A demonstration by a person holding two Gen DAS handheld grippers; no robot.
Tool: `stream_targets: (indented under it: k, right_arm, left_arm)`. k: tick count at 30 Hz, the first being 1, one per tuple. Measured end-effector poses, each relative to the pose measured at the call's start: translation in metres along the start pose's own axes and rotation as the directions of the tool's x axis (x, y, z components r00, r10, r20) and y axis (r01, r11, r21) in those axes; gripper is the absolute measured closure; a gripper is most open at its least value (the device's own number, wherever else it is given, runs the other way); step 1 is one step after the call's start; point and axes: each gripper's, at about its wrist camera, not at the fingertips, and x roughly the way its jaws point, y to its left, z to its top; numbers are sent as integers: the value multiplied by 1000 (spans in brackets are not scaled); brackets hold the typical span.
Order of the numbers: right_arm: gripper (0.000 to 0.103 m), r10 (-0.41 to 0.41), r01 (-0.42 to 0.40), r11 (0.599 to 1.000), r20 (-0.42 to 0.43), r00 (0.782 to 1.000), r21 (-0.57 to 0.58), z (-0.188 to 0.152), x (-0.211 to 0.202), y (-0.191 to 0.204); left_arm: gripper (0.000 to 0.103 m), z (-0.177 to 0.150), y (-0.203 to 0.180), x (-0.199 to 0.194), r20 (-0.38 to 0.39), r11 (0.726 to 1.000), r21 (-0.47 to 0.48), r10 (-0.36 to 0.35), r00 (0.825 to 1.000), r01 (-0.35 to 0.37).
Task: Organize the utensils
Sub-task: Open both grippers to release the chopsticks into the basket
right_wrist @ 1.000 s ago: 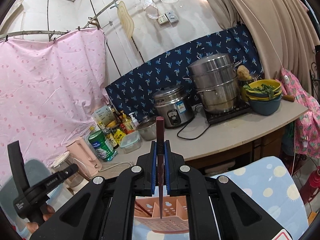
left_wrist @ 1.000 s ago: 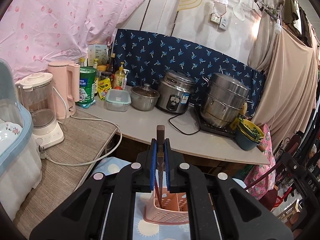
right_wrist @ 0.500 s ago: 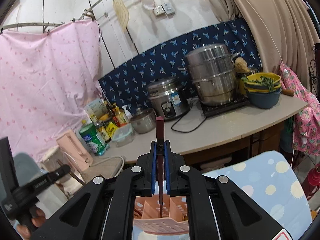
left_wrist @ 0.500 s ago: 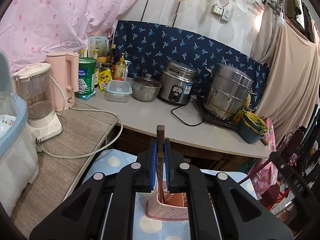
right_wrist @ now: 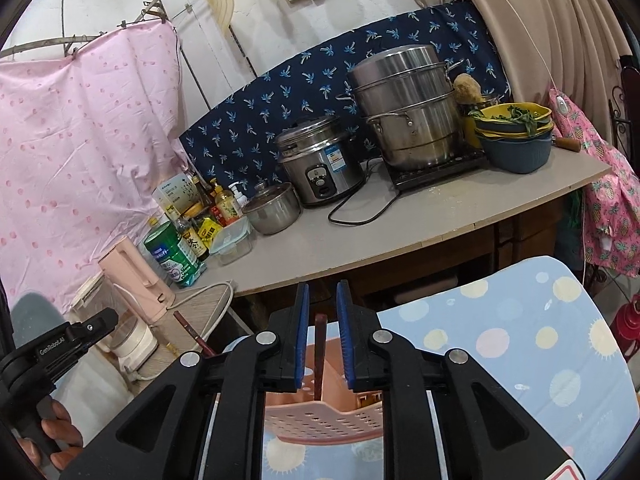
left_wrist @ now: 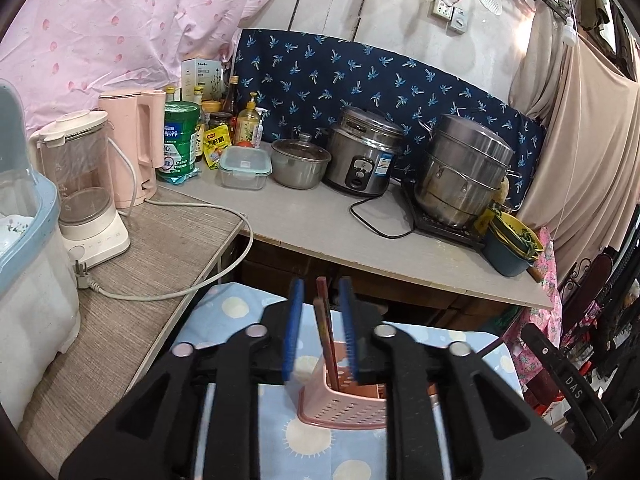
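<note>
Chopsticks standing loose in pink basket on dotted blue cloth, between blue pads of left gripper, jaws opening, no pad pressing. Further right, another chopstick upright in same basket, between right gripper pads, likewise opening, untouched. Kitchen desk beyond.

Both fisheye views look forward and slightly down along their own gripper fingers, close above the pink utensil basket on a dotted cloth. The left faces the counter's left corner, the right its right end; they share the counter and basket
</note>
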Motion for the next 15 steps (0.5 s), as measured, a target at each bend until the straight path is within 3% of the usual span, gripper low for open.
stream_targets:
  k: [8,15]
  right_arm:
    - [87,12,-12,1000,-18,1000,-17,-17,-24,-1]
    - [79,1,-6,997,-63,998,-76,-58,-55,1]
  left_arm:
    - [78,-19,0,-14,-14,999,34,20,1000,-19]
    - [78,-55,4,-33,-45,994,83,71,996,-67]
